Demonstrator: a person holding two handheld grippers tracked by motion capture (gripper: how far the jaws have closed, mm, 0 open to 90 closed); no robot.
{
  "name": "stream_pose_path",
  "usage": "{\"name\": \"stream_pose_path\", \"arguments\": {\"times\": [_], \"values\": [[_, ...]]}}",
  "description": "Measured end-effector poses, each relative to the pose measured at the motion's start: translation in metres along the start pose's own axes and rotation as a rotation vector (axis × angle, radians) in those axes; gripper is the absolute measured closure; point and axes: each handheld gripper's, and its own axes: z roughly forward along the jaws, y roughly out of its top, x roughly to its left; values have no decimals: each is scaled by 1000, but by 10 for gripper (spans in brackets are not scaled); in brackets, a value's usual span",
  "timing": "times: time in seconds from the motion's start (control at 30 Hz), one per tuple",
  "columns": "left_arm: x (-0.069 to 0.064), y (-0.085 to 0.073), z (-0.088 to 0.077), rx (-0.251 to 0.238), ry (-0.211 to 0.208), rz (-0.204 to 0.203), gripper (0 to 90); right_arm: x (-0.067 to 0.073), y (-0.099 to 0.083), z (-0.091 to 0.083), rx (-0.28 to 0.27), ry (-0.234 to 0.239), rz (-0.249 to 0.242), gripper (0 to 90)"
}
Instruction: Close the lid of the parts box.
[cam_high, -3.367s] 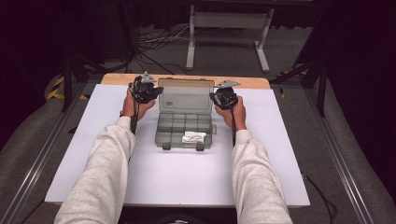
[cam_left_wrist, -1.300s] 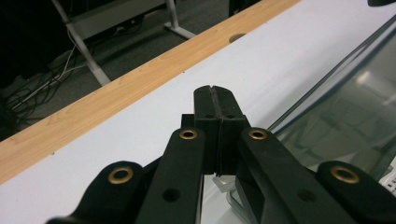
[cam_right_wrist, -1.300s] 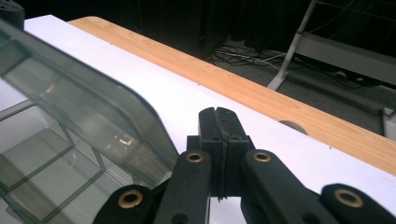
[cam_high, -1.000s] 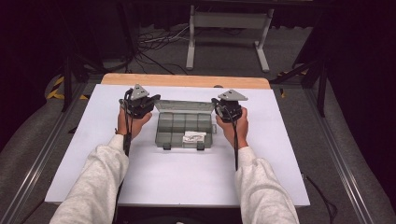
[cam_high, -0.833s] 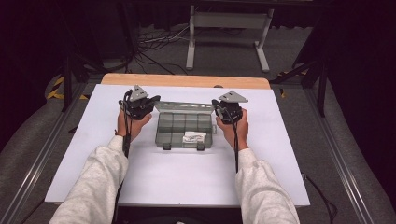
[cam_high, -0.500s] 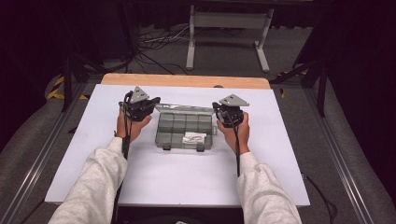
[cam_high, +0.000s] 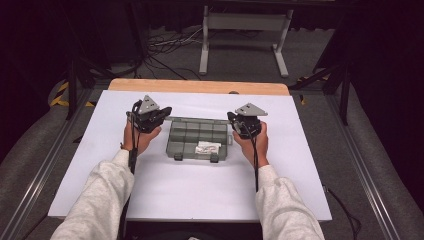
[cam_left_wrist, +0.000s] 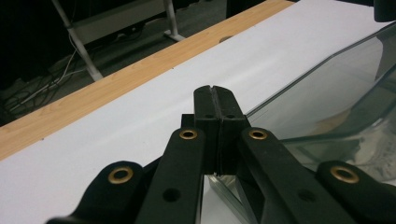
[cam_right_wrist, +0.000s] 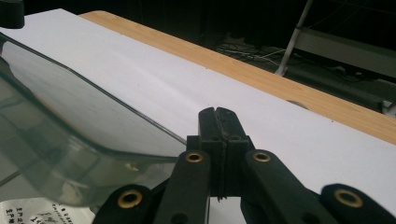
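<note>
A clear plastic compartment box (cam_high: 186, 146) lies mid-table, and its see-through lid (cam_high: 197, 121) tilts low over the tray. A white packet (cam_high: 207, 147) lies in a front compartment and appears under the lid (cam_right_wrist: 37, 210). My left gripper (cam_high: 164, 112) is at the lid's left end, jaws pressed together (cam_left_wrist: 215, 89), with the lid (cam_left_wrist: 327, 93) just to their right. My right gripper (cam_high: 232, 119) is at the lid's right end, also shut (cam_right_wrist: 217, 112), the lid (cam_right_wrist: 79, 116) to its left. I see nothing pinched between either pair of jaws.
The white mat (cam_high: 200, 195) covers the table, with a wooden strip (cam_high: 200, 86) along the far edge. Beyond it stand a metal frame (cam_high: 245, 30) and cables on the floor. Both sleeved forearms come in from the near edge.
The lid, upright behind the tray at first, has swung forward and down over it. Both grippers came slightly toward the person, following its ends.
</note>
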Motion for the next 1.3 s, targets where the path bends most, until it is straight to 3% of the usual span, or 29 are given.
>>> {"name": "stream_pose_path", "arguments": {"times": [0.33,0.6,1.1,1.3], "values": [[-7,-1,-6,-3,-17,31,899,1,-4,-2,4,9,-11,900],[-10,-5,-8,-3,-25,28,900,3,-6,-4,6,14,-20,900],[-22,-8,-11,27,-43,120,898,13,-13,-9,28,69,-67,900],[-25,-11,-16,30,-66,138,898,18,-16,-14,38,101,-99,900]]}}
